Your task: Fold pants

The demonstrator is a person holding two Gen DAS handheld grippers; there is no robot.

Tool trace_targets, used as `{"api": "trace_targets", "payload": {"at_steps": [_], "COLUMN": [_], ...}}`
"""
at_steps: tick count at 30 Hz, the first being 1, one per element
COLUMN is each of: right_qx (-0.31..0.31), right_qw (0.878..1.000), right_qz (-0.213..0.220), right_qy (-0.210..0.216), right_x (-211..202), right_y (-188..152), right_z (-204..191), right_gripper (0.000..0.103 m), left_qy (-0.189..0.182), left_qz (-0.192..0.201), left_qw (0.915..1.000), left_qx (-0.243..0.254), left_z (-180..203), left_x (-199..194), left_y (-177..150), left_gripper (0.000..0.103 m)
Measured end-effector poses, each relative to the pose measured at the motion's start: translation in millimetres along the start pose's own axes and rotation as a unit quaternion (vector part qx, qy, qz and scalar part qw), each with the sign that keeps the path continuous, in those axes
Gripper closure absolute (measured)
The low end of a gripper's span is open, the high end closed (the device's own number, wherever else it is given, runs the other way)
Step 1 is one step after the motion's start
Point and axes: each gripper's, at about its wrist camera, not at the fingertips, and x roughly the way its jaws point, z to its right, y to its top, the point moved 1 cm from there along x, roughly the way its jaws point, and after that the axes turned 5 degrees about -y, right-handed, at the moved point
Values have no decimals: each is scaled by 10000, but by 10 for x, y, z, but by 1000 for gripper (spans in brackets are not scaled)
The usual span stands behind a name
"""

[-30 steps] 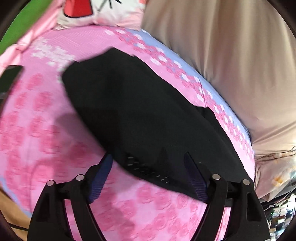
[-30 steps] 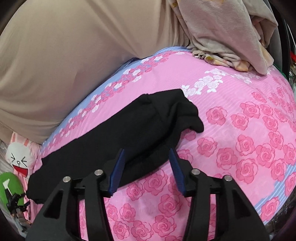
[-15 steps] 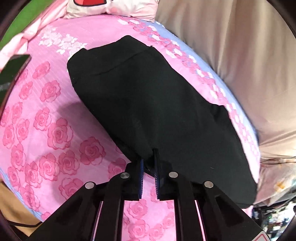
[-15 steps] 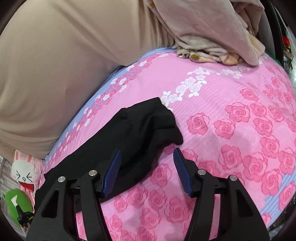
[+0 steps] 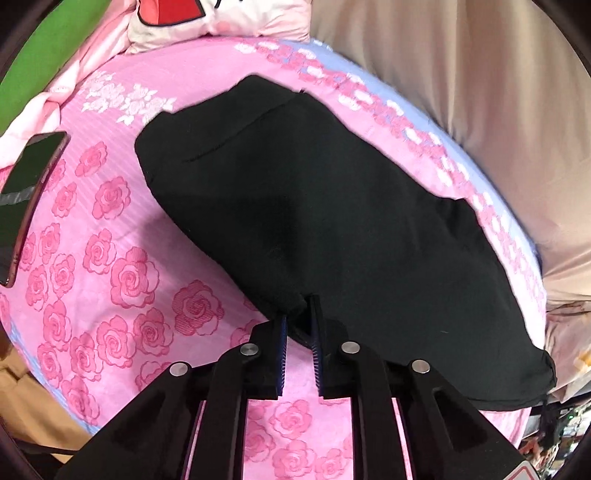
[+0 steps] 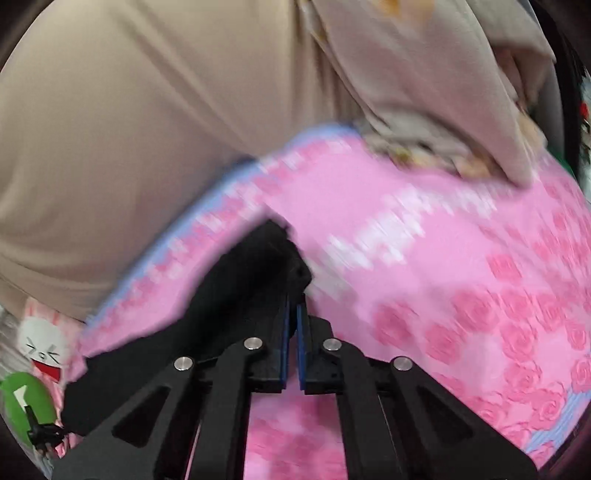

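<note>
Black pants lie stretched across a pink rose-print bedsheet. My left gripper is shut on the near edge of the pants, which bunch up between its blue pads. In the blurred right wrist view the pants run from lower left to the centre. My right gripper is shut on the pants' end, with black cloth pinched at the fingertips.
A dark phone lies on the sheet at the left. A cartoon pillow sits at the bed's far end. A beige curtain hangs along the far side. A crumpled beige blanket lies at the right end.
My right gripper has moved onto the pants' end and closed on it; it was open before. My left gripper stayed shut on the pants' edge and shifted slightly.
</note>
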Motion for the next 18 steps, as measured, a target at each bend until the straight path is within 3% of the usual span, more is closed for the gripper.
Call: {"api": "trace_targets", "payload": {"at_steps": [2, 4, 5, 6, 8, 10, 13, 14, 17, 18], "right_qx": [50, 192, 193, 118, -30, -65, -83, -68, -163, -218], "right_qw": [9989, 9995, 9995, 9992, 9987, 9972, 9976, 9970, 9967, 9963], "right_qz": [67, 218, 240, 271, 228, 48, -241, -336, -263, -13], "right_qy": [-452, -120, 107, 262, 452, 742, 650, 700, 754, 827], "right_x": [-76, -254, -333, -384, -376, -250, 61, 143, 179, 23], "right_y": [-174, -250, -281, -297, -284, -242, -253, -259, -264, -251], "right_z": [138, 134, 80, -4, -196, -362, -555, -579, -719, -762], "right_gripper": [97, 92, 80, 60, 45, 45, 45, 50, 98, 98], "left_qy": [145, 247, 206, 119, -132, -245, -341, -357, -350, -309], "left_qz": [23, 144, 221, 288, 420, 556, 696, 707, 771, 800], "left_qw": [9999, 9995, 9993, 9991, 9977, 9944, 9862, 9835, 9766, 9750], "left_qx": [57, 166, 236, 282, 522, 866, 1465, 1625, 1976, 2050], "left_z": [25, 122, 187, 237, 441, 693, 1145, 1277, 1590, 1657], "left_x": [2, -123, -207, -269, -417, -501, -475, -425, -239, -188], "left_y": [-21, -81, -113, -140, -230, -334, -513, -566, -729, -753], "left_gripper": [83, 83, 84, 84, 84, 84, 82, 77, 74, 74]}}
